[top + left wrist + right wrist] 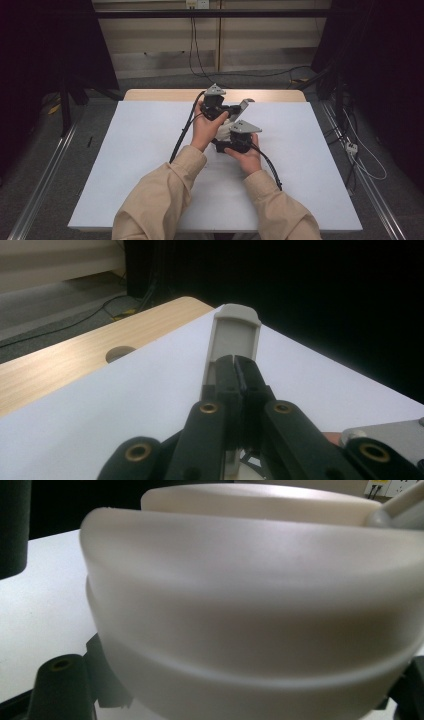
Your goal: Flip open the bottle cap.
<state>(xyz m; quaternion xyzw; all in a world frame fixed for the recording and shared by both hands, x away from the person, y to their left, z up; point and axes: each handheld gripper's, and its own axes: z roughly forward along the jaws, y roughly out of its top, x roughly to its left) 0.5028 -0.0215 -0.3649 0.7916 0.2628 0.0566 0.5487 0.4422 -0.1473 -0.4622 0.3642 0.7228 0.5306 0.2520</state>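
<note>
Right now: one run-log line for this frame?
left gripper: shut on grey handle | right gripper: holds cream bowl | over white table

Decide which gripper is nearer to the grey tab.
Left. The left gripper is clamped on the grey tab itself, jaws shut on its lower part. The right gripper sits nearer the person, holding the white container.

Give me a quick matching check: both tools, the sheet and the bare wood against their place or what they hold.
1 left tool
2 right tool
3 white sheet
4 bare wood

a has a round hole in it
b shut on the flat grey piece
c covers most of the table top
d jaws on either side of the cream container

Pairs: 1-b, 2-d, 3-c, 4-a
</note>
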